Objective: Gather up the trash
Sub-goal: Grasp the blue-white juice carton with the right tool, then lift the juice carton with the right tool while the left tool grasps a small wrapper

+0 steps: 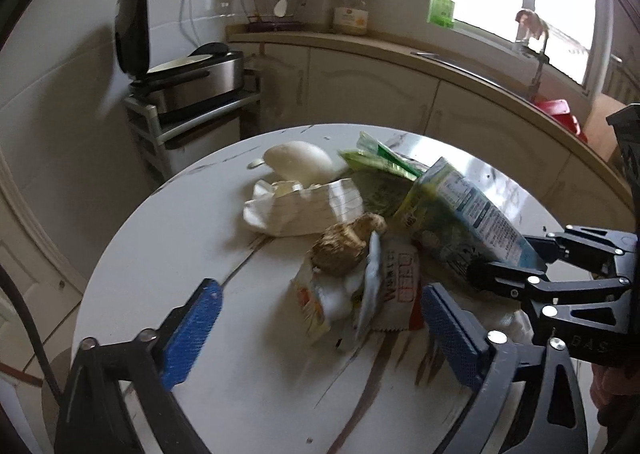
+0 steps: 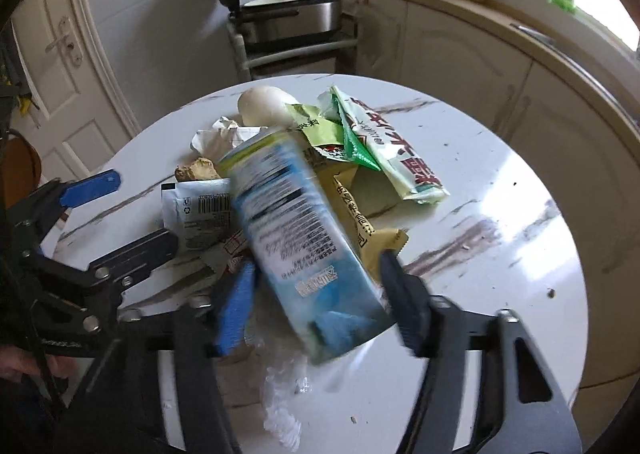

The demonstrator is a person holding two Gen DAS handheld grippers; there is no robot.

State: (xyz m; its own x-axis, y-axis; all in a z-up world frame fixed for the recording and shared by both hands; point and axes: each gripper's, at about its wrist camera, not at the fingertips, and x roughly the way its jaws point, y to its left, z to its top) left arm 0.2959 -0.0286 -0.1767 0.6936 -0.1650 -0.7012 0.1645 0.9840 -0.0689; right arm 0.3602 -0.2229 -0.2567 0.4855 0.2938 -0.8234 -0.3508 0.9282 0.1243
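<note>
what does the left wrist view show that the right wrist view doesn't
Only the left wrist view: the tap at the window and a red tub by it.

Only the right wrist view: the white door and torn clear plastic on the table's near edge.

Both: the round table, the blue-green carton between the right hand-held gripper's pads, the open left hand-held gripper, the white egg-shaped thing and the cooker.

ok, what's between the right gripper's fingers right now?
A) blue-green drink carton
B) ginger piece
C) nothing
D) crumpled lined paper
A: in the right wrist view the blue-green drink carton sits tilted between the right gripper fingers, above the table.
</note>
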